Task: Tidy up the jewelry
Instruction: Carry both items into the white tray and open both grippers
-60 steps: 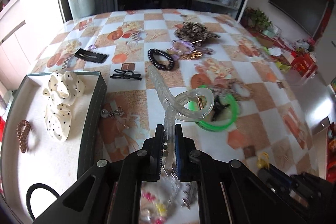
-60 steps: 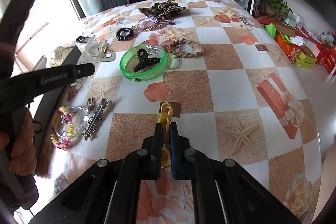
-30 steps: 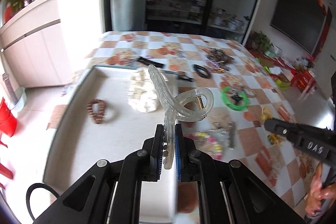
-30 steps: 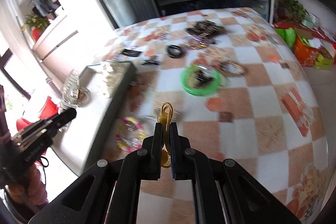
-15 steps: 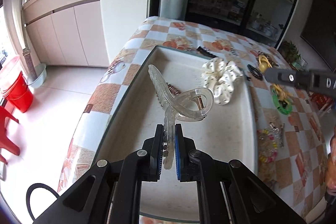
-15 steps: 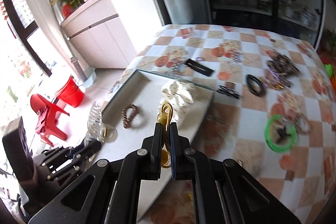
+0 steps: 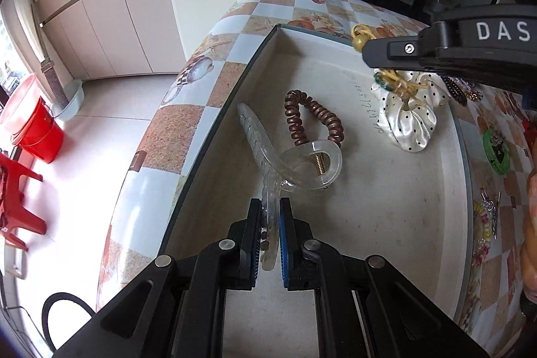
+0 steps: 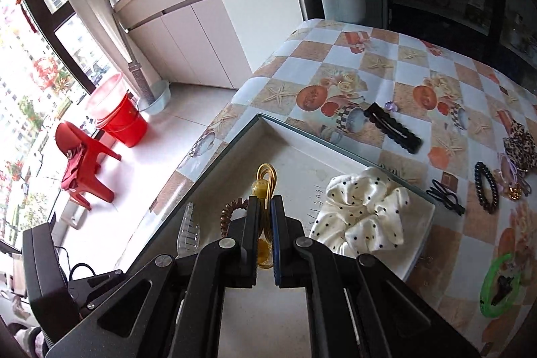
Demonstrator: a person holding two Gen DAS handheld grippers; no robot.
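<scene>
Over the tray on the checked table you hold both tools; your left gripper pinches a clear claw clip just above the tray floor; at two o'clock from it lies the dotted scrunchie, at twelve the brown coil tie; your right gripper pinches a yellow beaded hair tie.

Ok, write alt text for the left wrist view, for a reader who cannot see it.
The left gripper holds a clear hair claw clip over a shallow white tray holding a brown spiral hair tie and a polka-dot scrunchie. At upper right, the right gripper carries a yellow beaded hair tie.
</scene>
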